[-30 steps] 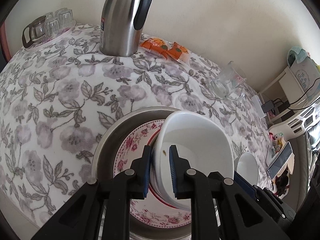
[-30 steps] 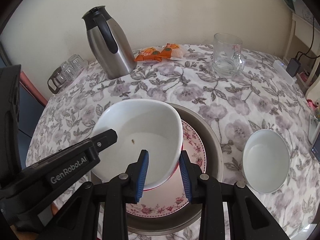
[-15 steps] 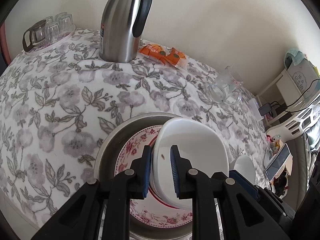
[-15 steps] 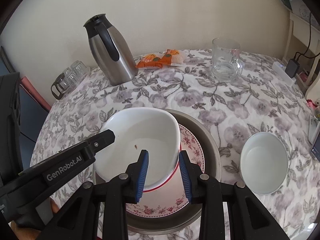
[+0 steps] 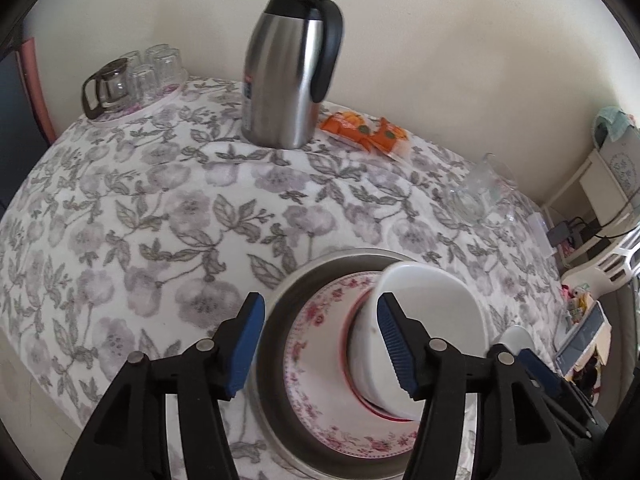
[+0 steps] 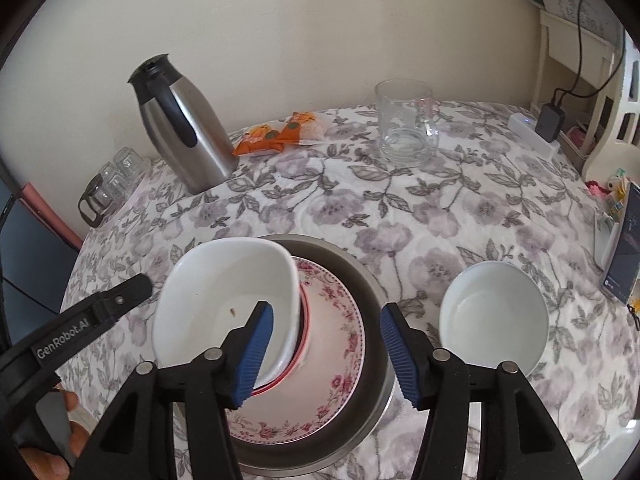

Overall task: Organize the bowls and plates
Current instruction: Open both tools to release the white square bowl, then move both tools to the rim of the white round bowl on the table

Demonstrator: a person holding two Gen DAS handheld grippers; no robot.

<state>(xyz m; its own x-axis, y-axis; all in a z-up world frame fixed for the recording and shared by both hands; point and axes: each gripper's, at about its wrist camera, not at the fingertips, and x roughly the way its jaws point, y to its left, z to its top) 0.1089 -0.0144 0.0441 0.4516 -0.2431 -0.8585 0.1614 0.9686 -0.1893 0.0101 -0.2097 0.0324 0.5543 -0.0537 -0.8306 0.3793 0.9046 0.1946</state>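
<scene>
Now both tools gape: left tool (image 5: 318,334), right tool (image 6: 326,340). Next, grip small bowl (image 6: 493,316) by rim; nest inside square bowl (image 6: 224,300).

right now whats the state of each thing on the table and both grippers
left gripper: open, holding nothing
right gripper: open, holding nothing
large white bowl: upright, resting on the floral plate
floral plate: lying in the metal basin
small white bowl: upright on the tablecloth
glass mug: upright, looks empty
steel jug: upright, lid on
</scene>
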